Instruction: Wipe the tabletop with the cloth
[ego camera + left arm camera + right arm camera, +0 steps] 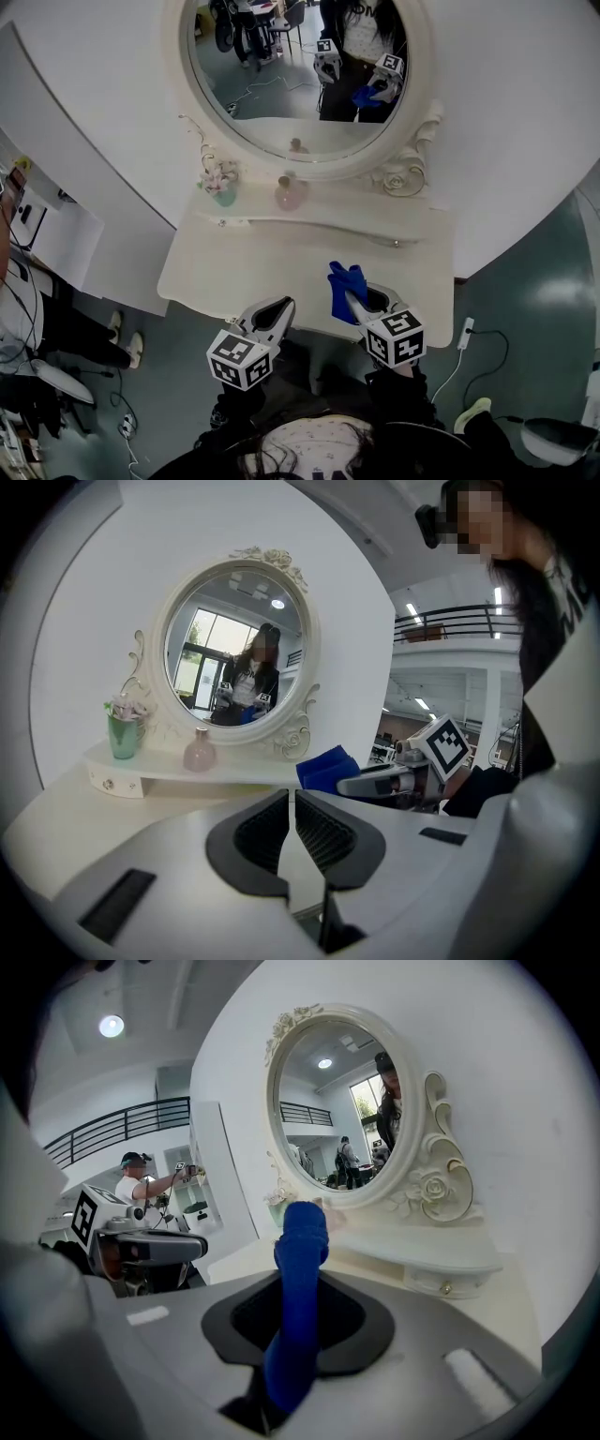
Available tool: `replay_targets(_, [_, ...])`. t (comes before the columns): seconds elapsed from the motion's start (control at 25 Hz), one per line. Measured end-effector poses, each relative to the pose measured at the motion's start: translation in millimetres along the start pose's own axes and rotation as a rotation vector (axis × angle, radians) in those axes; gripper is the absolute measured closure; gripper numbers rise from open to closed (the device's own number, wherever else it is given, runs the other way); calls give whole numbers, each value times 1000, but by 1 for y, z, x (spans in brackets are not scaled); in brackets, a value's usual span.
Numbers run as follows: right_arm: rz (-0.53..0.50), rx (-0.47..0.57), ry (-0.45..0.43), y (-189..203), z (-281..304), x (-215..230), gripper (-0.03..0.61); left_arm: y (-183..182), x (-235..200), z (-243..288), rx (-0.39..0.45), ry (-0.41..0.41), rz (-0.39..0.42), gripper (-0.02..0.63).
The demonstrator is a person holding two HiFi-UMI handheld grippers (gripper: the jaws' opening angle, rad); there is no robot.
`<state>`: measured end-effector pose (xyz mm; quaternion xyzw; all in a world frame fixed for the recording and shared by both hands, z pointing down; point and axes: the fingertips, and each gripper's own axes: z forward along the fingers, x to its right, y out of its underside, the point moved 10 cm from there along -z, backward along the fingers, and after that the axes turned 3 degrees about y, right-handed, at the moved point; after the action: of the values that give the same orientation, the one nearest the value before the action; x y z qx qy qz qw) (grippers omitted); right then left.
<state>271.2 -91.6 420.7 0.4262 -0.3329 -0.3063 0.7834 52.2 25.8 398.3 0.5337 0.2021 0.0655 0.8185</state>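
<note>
The right tool (pixel 364 302) pinches the blue cloth (pixel 344 289) at lower centre, its long side pointing ahead over the near edge of the surface (pixel 244 272). The left tool (pixel 278 314), closed on nothing, hovers just beside it, a little further back.

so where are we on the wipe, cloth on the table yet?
Done: the blue cloth is picked up and clamped in the right gripper. In hand: it is held upright over the front right of the tabletop and doesn't look pressed down yet. Left: the wiping itself, which seems not yet begun. The left gripper is shut and empty beside it.
</note>
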Motion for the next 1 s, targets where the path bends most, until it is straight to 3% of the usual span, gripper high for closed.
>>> replay_targets(0.52, [35, -8, 100, -23, 41, 15, 501, -23, -54, 37, -52, 82, 47, 613])
replay_targets(1.0, [22, -13, 294, -66, 108, 34, 500, -45, -138, 59, -64, 149, 54, 612])
